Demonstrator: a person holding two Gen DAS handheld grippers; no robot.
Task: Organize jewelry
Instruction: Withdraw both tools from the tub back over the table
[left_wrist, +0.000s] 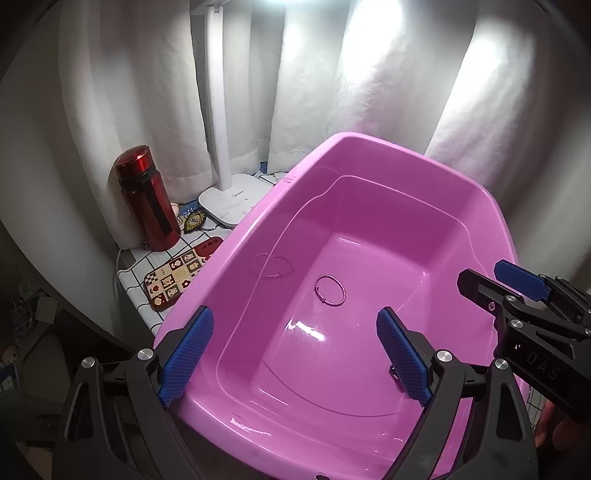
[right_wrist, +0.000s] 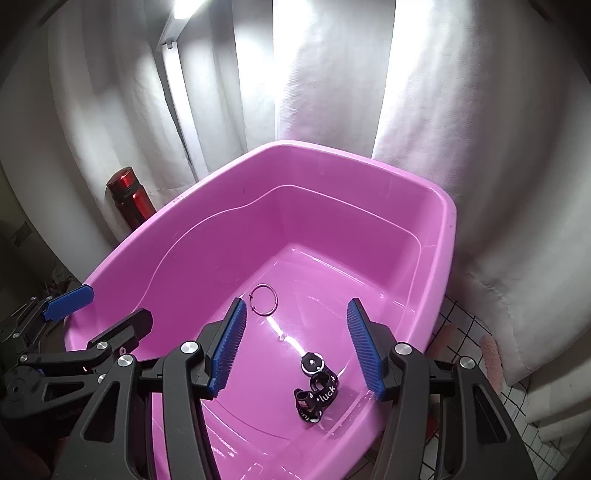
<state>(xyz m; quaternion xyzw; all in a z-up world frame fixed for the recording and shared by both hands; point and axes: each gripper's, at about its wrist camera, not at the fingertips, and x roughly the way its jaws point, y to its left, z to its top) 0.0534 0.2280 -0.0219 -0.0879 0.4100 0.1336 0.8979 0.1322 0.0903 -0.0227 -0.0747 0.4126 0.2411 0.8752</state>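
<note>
Just ahead of L tongs (left_wrist: 295, 358): ring (left_wrist: 330, 290) (untouched)

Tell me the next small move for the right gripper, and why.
Probably withdraw the right gripper up out of the pink tub: its jaws stand open and empty, and the black charm strap lies free on the tub floor below them, near the thin ring.
</note>
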